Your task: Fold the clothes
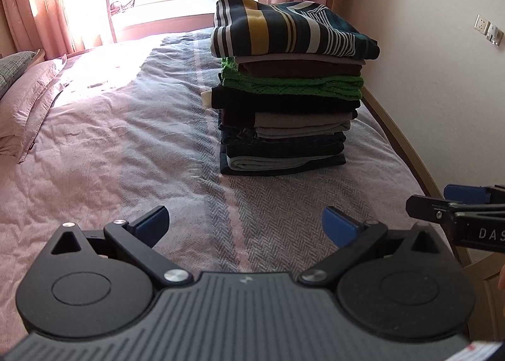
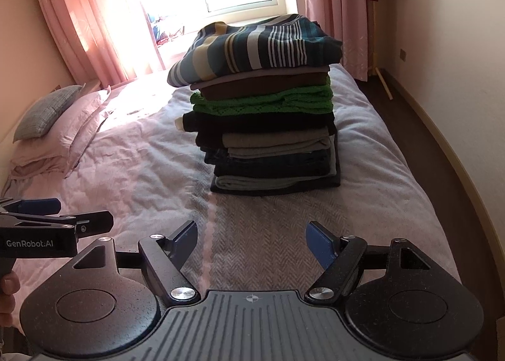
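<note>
A tall stack of folded clothes (image 1: 287,108) (image 2: 268,136) stands on the bed, with a striped navy, white and yellow garment (image 1: 284,29) (image 2: 255,45) on top and a green knit (image 1: 293,84) (image 2: 262,103) a few layers down. My left gripper (image 1: 244,223) hangs open over the bedspread, well short of the stack, with nothing between its blue pads. My right gripper (image 2: 252,239) is open and empty too, at about the same distance. Each gripper shows at the edge of the other's view: the right gripper (image 1: 442,201) and the left gripper (image 2: 79,214).
The bed (image 1: 126,140) (image 2: 132,165) has a pink and grey herringbone cover. Pillows (image 1: 25,102) (image 2: 63,121) lie at the left. A bright window with pink curtains (image 1: 47,1) (image 2: 94,13) is behind. A wall and wooden bed edge (image 1: 410,152) run along the right.
</note>
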`<state>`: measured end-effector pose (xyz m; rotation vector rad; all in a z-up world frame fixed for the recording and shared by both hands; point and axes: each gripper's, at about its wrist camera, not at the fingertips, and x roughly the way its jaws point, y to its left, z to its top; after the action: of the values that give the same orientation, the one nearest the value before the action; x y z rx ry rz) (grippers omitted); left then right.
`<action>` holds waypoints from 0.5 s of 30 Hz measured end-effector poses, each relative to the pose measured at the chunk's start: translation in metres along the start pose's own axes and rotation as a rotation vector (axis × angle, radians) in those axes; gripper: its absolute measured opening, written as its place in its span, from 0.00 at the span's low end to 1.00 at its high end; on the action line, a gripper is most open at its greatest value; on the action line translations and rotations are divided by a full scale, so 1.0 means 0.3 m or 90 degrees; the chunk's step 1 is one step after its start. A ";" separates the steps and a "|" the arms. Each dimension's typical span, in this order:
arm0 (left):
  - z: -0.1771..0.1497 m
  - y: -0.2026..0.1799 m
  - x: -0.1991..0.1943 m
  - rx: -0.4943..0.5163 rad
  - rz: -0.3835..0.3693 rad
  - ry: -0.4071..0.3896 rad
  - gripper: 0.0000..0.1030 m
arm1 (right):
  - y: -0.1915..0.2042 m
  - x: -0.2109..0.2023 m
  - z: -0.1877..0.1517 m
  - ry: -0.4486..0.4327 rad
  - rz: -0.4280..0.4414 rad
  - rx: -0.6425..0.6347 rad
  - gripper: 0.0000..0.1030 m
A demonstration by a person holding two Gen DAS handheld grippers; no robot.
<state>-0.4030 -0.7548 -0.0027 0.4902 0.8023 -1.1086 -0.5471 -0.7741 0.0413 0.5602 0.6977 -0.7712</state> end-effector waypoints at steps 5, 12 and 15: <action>-0.003 -0.007 0.004 -0.003 0.005 0.002 0.99 | -0.005 0.005 0.001 0.003 0.005 -0.008 0.71; -0.004 -0.021 0.014 -0.007 0.011 0.006 0.99 | -0.014 0.016 0.008 0.008 0.009 -0.014 0.71; -0.002 -0.025 0.017 -0.008 0.013 0.006 0.99 | -0.018 0.021 0.011 0.010 0.009 -0.015 0.71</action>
<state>-0.4089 -0.7603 -0.0069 0.4925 0.8110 -1.0818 -0.5469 -0.7822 0.0378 0.5504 0.7157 -0.7447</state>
